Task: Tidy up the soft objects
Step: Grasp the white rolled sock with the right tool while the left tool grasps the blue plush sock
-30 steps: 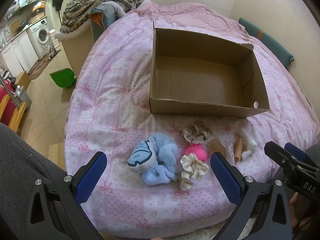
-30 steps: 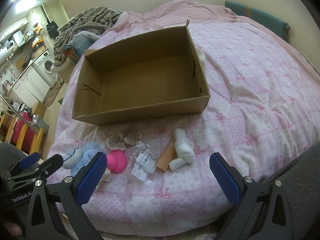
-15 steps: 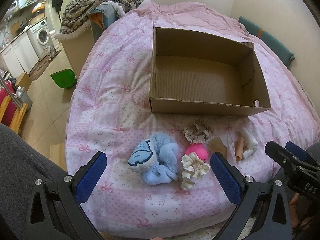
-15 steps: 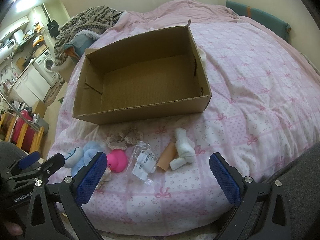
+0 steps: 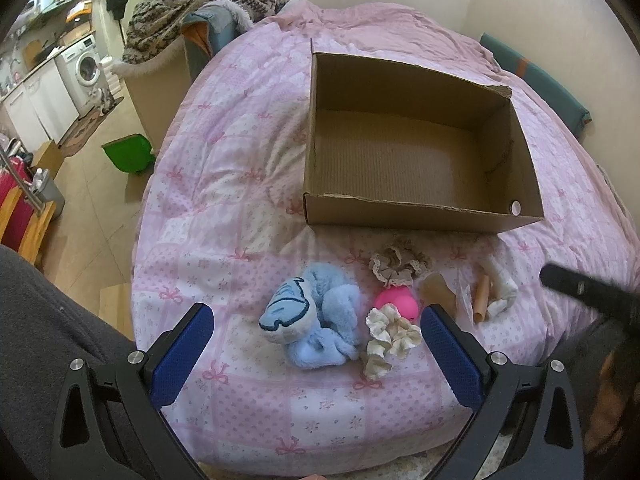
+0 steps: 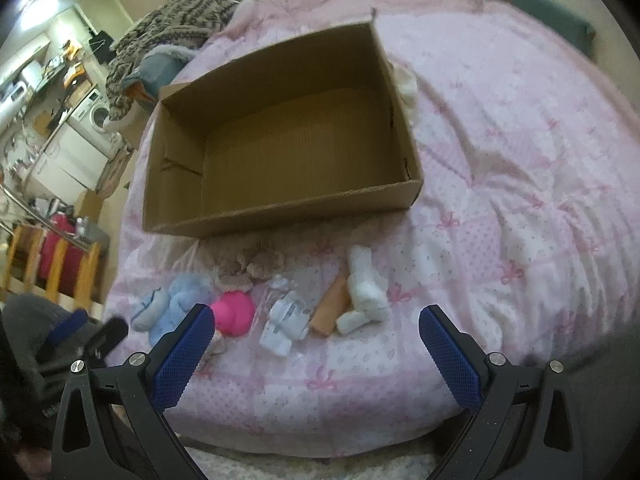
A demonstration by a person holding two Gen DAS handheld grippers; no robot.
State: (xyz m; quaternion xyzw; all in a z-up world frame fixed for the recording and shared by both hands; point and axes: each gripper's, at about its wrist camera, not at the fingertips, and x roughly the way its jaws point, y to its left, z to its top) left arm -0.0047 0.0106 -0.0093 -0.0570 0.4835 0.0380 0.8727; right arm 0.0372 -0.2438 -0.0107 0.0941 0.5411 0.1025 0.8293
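Several soft things lie in a row on the quilt (image 5: pixel 224 208) ahead of both grippers: blue plush (image 5: pixel 316 320), cream scrunchie (image 5: pixel 390 334), pink ball (image 5: pixel 398 300), beige scrunchie (image 5: pixel 398 266), white socks (image 6: pixel 364 292). The right view is blurred; a clear packet (image 6: pixel 286 318) there is hard to read. Beyond them the box (image 5: pixel 420 216) holds nothing. Left gripper (image 5: pixel 316 338) and right gripper (image 6: pixel 316 334) gape wide, holding nothing.
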